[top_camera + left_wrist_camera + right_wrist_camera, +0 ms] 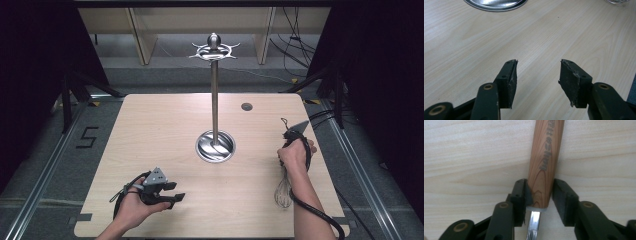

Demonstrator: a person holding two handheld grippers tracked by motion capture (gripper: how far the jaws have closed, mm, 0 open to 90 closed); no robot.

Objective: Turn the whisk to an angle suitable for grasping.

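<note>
I have the right gripper [540, 192] with its jaws half closed around the wooden-handled wire whisk [545, 160], the left pad touching, the right one perhaps just short. The handle runs toward 12 o'clock, the wires toward 6 o'clock, flat on the pale wooden counter [165, 130]. My left gripper [537, 80] stands open, empty.

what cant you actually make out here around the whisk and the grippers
- Whisk handle: high view, covered by the right hand.
- Whisk wires: right gripper view, cut off by the bottom edge.
- Handle print: right gripper view, blurred, unreadable.
- Right pad contact: too fine to tell there.
</note>
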